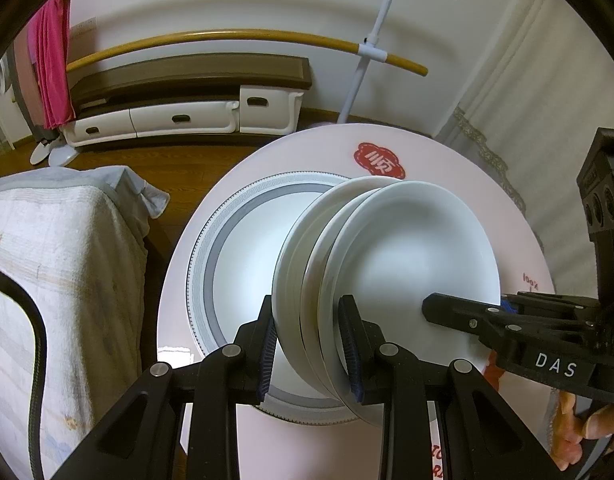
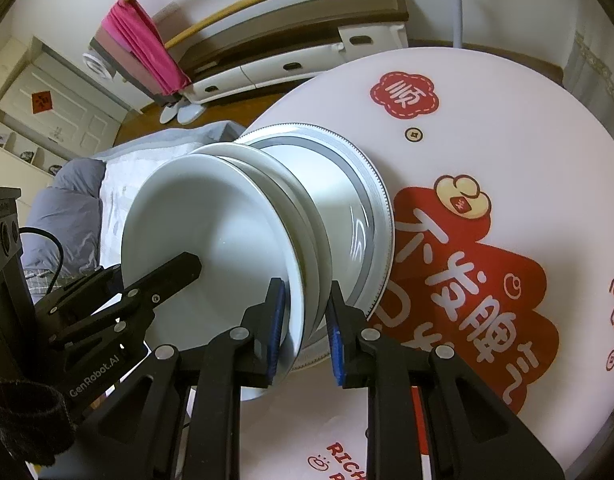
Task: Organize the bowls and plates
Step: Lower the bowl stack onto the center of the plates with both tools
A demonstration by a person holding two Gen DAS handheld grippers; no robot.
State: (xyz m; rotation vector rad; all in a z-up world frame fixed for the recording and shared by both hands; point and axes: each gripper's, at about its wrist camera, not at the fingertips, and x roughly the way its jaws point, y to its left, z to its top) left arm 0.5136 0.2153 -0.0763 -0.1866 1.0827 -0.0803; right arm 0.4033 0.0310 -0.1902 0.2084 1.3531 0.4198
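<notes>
Both grippers [image 1: 311, 344] [image 2: 305, 328] on stacked plates' [image 1: 407, 248] rims.

From my right wrist view, the round table [image 2: 507, 152] lies bare from twelve to three o'clock, room to pass. The grey-rimmed plate [image 2: 347, 184] and tilted white plates [image 2: 211, 216] block centre; my left gripper [image 2: 179, 268] crowds nine o'clock.

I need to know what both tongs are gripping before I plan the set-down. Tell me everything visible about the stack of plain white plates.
The stack of white plates looks like three glossy, shallow ceramic plates, nested and tipped steeply on edge. It stands on the larger grey-banded plate lying on the round pink table. The left tongs clamp its lower rim; the right tongs pinch the same stack from the other side. No chips are visible.
</notes>
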